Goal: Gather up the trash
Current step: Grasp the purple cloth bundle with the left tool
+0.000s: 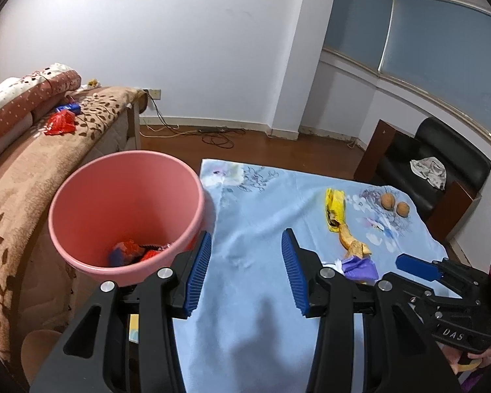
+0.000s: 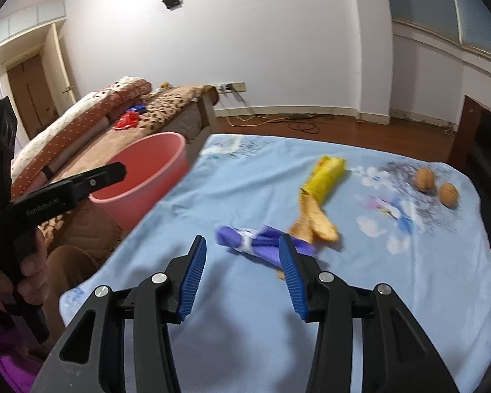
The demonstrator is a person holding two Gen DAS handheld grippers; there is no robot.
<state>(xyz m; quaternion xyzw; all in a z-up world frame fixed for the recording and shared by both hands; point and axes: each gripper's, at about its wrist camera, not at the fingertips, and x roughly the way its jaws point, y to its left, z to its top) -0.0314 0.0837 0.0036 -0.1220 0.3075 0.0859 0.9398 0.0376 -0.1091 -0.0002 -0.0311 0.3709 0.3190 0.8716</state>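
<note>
A pink bin [image 1: 127,209] stands left of the blue-clothed table [image 1: 255,216], with red and blue wrappers lying at its bottom. On the cloth lie a crumpled purple wrapper [image 2: 252,240], a piece of banana peel [image 2: 314,221], a yellow wrapper [image 2: 325,177] and two walnuts [image 2: 437,185]. My left gripper [image 1: 245,262] hangs open over bare cloth just right of the bin, nothing between its fingers. My right gripper [image 2: 244,265] is open above the near end of the purple wrapper, not touching it. From the left wrist view, the right gripper [image 1: 419,270] shows at the right edge.
A bed with a brown leaf-patterned blanket [image 1: 23,177] runs along the left, with red [image 1: 60,123] and blue packets lying on it. A black armchair [image 1: 432,177] with a cloth on its seat stands at the table's far right. Cables trail over the wooden floor [image 1: 219,137].
</note>
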